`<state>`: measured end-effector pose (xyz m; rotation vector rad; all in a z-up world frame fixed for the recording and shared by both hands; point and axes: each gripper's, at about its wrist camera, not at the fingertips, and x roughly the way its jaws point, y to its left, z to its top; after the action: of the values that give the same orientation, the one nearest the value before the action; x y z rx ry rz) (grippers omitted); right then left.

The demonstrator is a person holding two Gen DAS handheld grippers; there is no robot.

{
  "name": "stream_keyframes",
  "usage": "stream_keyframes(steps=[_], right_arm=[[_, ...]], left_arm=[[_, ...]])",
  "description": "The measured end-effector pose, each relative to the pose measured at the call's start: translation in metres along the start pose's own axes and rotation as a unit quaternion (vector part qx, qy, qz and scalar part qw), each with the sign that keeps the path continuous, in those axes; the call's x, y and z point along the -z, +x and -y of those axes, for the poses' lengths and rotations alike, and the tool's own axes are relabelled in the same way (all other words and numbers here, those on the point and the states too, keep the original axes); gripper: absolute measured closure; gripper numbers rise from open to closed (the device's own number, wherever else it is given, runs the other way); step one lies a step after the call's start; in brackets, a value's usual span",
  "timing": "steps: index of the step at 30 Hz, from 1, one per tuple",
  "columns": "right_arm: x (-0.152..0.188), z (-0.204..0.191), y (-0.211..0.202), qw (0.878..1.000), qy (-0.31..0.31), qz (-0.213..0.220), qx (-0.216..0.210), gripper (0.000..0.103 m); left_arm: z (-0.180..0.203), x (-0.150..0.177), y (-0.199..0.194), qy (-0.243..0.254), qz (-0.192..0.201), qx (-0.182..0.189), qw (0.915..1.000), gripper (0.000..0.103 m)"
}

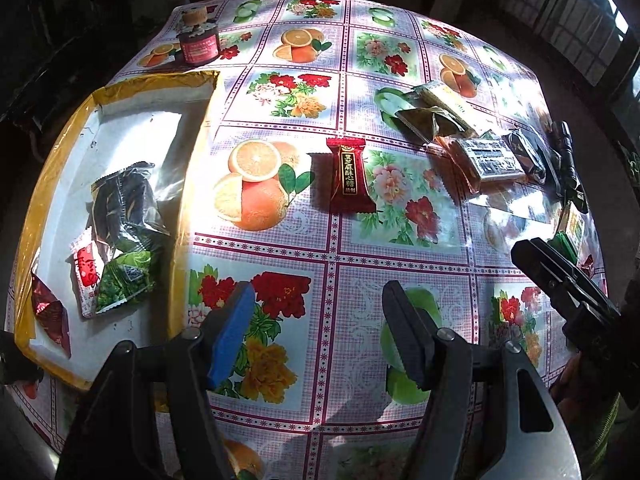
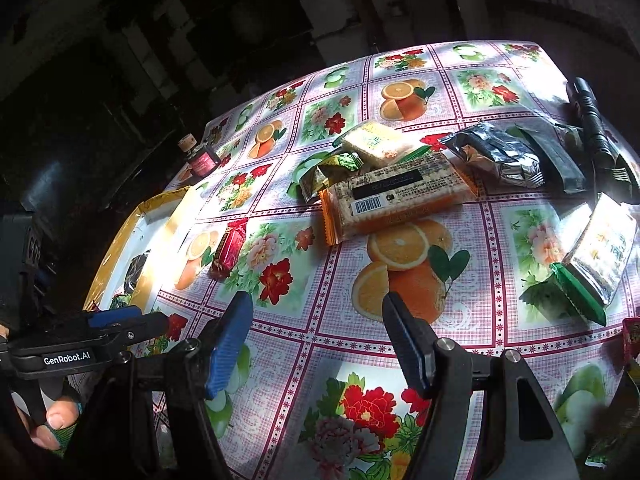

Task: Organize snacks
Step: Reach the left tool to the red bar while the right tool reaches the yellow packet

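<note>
Approx. half done: some packets lie in the white yellow-edged cardboard box (image 1: 132, 120) at frame left, but the red foil candy (image 1: 349, 178) at centre & orange biscuit pack (image 2: 400, 200) wait on the desk, both claws, left claw (image 1: 316, 336) & right claw (image 2: 316, 344), wide & empty.

Glossy, smooth plastic tablecloth (image 1: 340, 248); shiny red foil candy (image 1: 349, 178) mid-frame; crinkled silver foil packet (image 2: 496, 156) upper right; matt black ribbed torch (image 2: 592, 120).

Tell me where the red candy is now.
The red candy lies alone on the tablecloth, between the box on the left and the snack pile.
</note>
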<state>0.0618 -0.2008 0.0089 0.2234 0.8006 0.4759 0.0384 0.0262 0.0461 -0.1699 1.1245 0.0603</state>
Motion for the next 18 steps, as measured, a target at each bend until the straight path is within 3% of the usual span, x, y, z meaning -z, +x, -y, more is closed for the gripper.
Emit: stream_keyframes(steps=[9, 13, 18], right_arm=[[-0.018, 0.004, 0.018, 0.999, 0.035, -0.007, -0.017, 0.035], [-0.051, -0.012, 0.033, 1.000, -0.001, 0.009, -0.027, 0.035], [-0.089, -0.024, 0.075, 0.999, -0.022, -0.025, -0.013, 0.035]], left_arm=[[0.006, -0.012, 0.014, 0.001, -0.010, 0.000, 0.9999, 0.036], [0.007, -0.017, 0.019, 0.003, -0.014, -0.001, 0.9999, 0.036], [0.004, -0.031, 0.032, -0.003, -0.014, -0.007, 0.9999, 0.036]])
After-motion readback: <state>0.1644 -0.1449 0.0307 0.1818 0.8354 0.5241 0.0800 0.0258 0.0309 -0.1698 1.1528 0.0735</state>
